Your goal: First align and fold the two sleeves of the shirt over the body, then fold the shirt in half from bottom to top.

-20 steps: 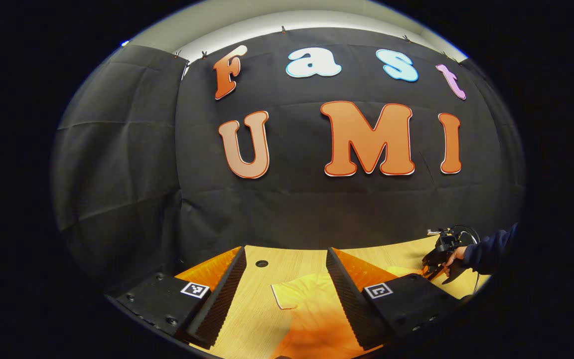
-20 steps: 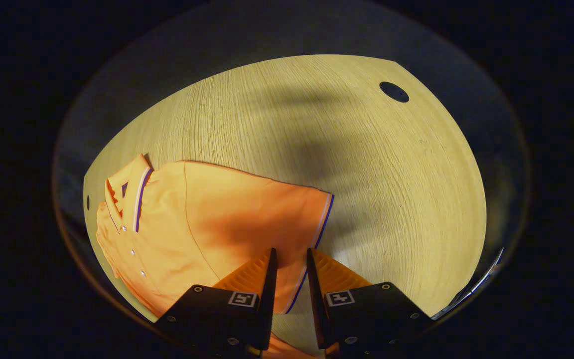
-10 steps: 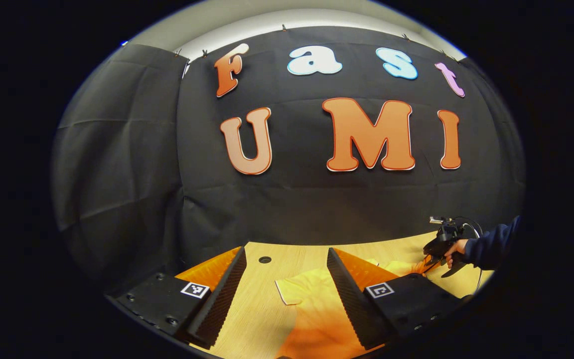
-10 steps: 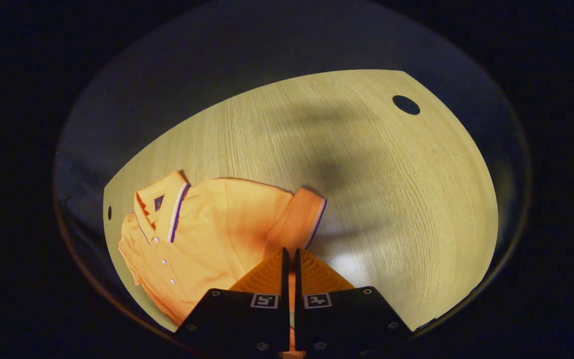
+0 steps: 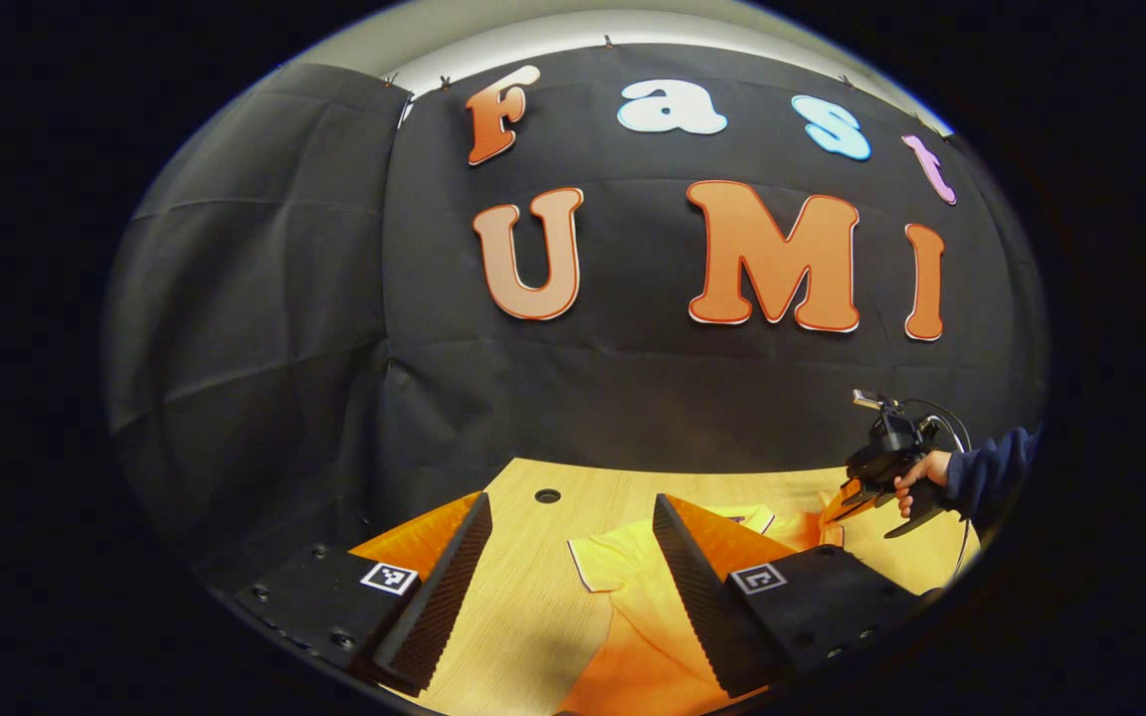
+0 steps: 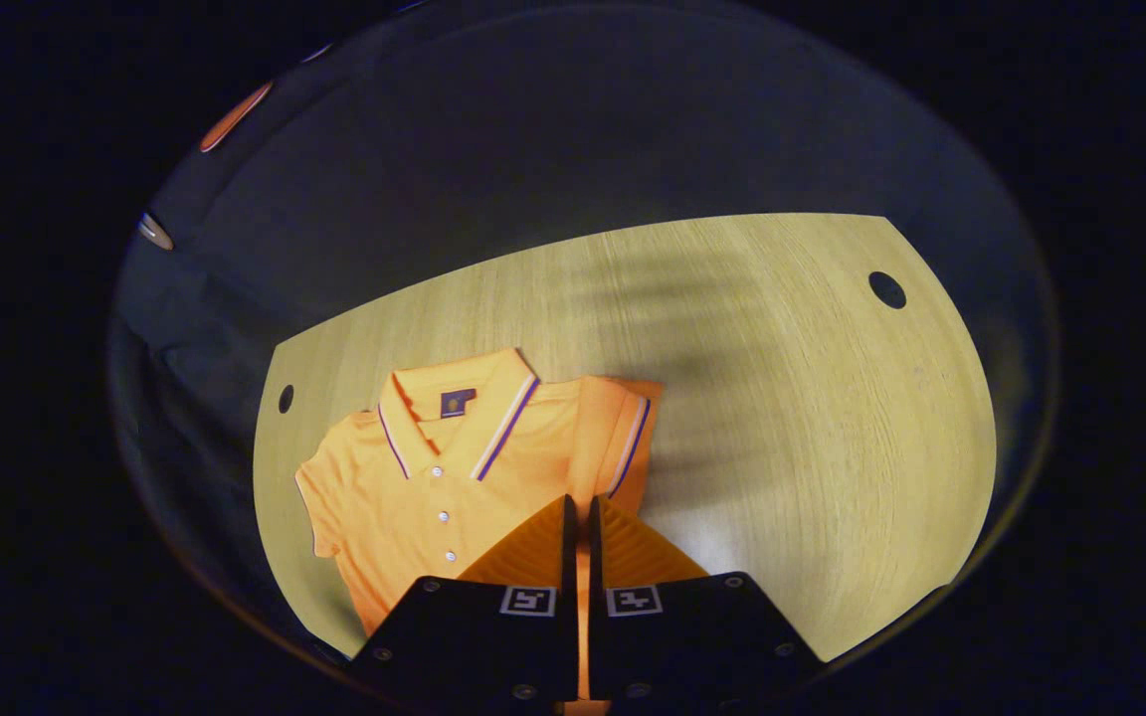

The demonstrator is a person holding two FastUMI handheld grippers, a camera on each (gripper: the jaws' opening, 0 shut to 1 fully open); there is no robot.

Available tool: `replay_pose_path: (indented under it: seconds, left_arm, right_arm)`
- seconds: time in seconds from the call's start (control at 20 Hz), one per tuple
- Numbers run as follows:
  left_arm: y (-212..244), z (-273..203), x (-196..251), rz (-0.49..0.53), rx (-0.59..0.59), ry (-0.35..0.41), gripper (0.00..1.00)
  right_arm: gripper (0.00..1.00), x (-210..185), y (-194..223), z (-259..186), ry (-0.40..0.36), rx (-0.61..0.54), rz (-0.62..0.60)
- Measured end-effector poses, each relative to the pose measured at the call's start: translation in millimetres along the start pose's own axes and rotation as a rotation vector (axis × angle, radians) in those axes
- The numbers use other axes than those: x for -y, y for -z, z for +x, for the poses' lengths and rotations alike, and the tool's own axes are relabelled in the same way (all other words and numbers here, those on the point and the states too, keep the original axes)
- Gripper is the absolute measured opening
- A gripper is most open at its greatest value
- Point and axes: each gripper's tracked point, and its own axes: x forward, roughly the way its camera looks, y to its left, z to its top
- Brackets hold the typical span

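A pale wooden table [image 6: 792, 418] under a dark cloth wall [image 5: 265, 328] carries an orange shirt [image 6: 414, 497], lying collar [image 6: 454, 408] away from the right gripper [image 6: 578, 517]. That gripper's jaws are clamped on the sleeve [image 6: 623, 438], lifted and turned in over the body. The left gripper [image 5: 568, 527] hovers near the opposite sleeve [image 5: 603, 562], jaws apart. Judged progress: first sleeve fold under way; second sleeve and bottom-to-top fold remain. Beyond the shirt, two round holes [image 6: 886, 289] pierce the table.
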Motion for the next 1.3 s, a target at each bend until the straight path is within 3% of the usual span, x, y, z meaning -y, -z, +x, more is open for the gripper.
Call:
replay_pose_path:
  seconds: [0.05,0.1,0.2,0.25,0.35,0.5,0.6,0.7,0.95,1.3]
  left_arm:
    - [5.4,1.4,-4.7,-0.010,-0.011,-0.005,0.98]
    - [9.9,2.9,-8.7,-0.022,-0.028,-0.007,0.98]
    - [20.9,9.5,-15.9,-0.051,-0.064,-0.007,0.98]
    - [30.3,16.2,-22.9,-0.075,-0.098,-0.009,0.98]
    - [44.8,35.8,-28.7,-0.088,-0.174,-0.012,0.98]
    - [66.9,61.0,-29.1,-0.102,-0.282,0.024,0.98]
    - [75.5,79.3,-27.5,-0.133,-0.362,0.061,0.98]
    - [80.7,98.8,-23.7,-0.134,-0.418,0.088,0.98]
    - [112.6,152.0,-7.6,-0.150,-0.611,0.197,0.98]
    - [157.6,203.4,16.9,-0.086,-0.860,0.221,0.99]
  right_arm:
    - [0.04,-15.5,2.5,-2.8,-0.036,-0.008,0.009]
    - [0.13,-27.5,7.3,-1.5,-0.062,-0.025,0.008]
    - [0.21,-43.0,12.5,-6.0,-0.091,-0.029,-0.008]
    - [0.35,-47.2,14.2,-9.7,-0.086,-0.014,-0.028]
    - [0.50,-48.6,10.8,-22.2,-0.083,0.019,-0.047]
    - [0.63,-41.8,3.5,-50.2,-0.059,0.096,-0.083]
    - [0.81,-31.9,-6.5,-75.4,-0.017,0.186,-0.111]
    - [0.92,-27.7,-12.7,-102.0,0.003,0.265,-0.115]
    - [0.97,-23.3,-7.8,-157.2,0.021,0.411,-0.073]
    - [0.97,3.8,17.3,-220.6,0.100,0.573,-0.011]
